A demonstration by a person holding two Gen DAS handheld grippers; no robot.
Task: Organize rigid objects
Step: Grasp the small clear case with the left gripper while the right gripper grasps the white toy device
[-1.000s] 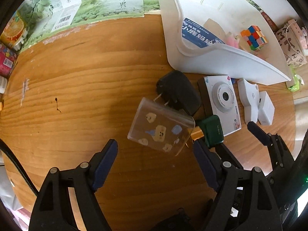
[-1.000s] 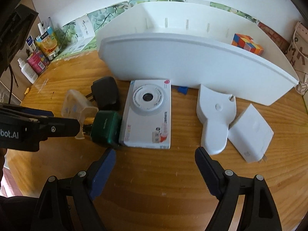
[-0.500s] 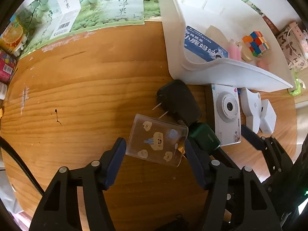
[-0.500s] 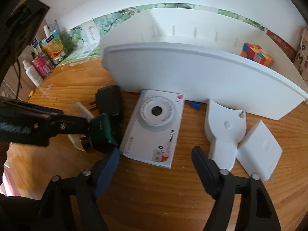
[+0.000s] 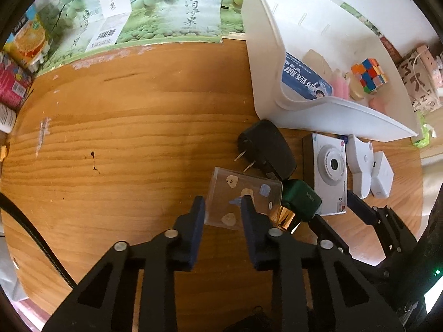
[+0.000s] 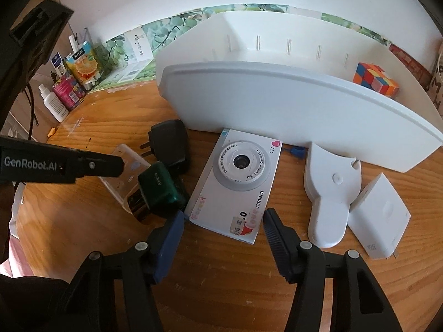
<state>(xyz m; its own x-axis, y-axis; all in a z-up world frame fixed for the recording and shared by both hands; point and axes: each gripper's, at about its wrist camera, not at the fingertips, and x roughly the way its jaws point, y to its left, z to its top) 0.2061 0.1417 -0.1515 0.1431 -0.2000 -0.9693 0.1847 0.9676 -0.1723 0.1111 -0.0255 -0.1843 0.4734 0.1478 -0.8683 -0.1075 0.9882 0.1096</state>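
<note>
A clear plastic box with small stickers (image 5: 245, 197) rests tilted on the wooden table (image 5: 138, 144); it also shows in the right wrist view (image 6: 127, 171). My left gripper (image 5: 223, 207) has closed onto its near edge. Beside the box lie a black plug adapter (image 5: 267, 149), a green box (image 5: 300, 200) and a white toy camera (image 6: 238, 182). My right gripper (image 6: 223, 218) is open, its fingers on either side of the camera's near end. A white bin (image 6: 290, 105) behind holds a colour cube (image 6: 375, 81) and other items.
A white bracket-shaped piece (image 6: 329, 193) and a white charger (image 6: 379, 215) lie right of the camera. Juice cartons, a bottle and printed boxes (image 6: 77, 80) line the table's far left edge by the wall.
My left gripper moved forward and its fingers closed from wide open onto the clear box. My right gripper moved forward to the camera's near end and narrowed.
</note>
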